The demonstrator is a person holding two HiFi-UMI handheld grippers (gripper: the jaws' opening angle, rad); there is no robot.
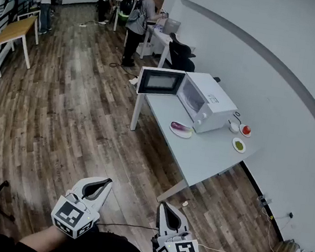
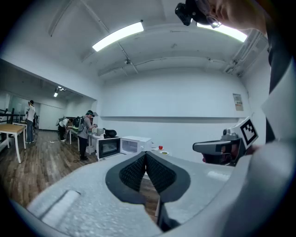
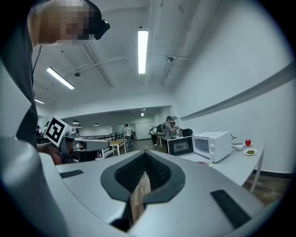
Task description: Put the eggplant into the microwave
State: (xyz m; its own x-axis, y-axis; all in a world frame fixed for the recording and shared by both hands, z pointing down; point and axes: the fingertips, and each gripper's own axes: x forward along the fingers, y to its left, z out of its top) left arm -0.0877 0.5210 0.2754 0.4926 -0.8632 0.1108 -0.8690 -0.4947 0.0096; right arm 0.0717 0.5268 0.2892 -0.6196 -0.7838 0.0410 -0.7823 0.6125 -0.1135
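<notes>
Wood-plank floor (image 1: pixel 76 122) lies between me and the pale counter (image 1: pixel 206 156) set against the white wall, so nothing of the task is within reach yet. I carry both tools low and close to my body, which I take to be a walking posture rather than a working one. The left tongs (image 1: pixel 104 182) have their ribbed pads pressed tip to tip with nothing between them. The right tongs (image 1: pixel 166 207) are closed the same way, with only floor showing through the slit behind the tips. On the counter the microwave (image 1: pixel 210 104) sits toward the far end with its door (image 1: pixel 160 82) swung wide into the room, so I judge that no opening step is needed. Its cavity faces the bare stretch of counter. The eggplant (image 1: pixel 181 127) lies on its side on a small white plate (image 1: pixel 174 132) just in front of that cavity. It is apart from a red fruit (image 1: pixel 246 130) and a little dish of something green (image 1: pixel 238 144), both beyond the microwave's other side. It looks dark purple and glossy, long and plump, with a pale sheen along its top; from here I cannot make out its stem. Being smooth and rounded, it will likely want a grip across its middle.
</notes>
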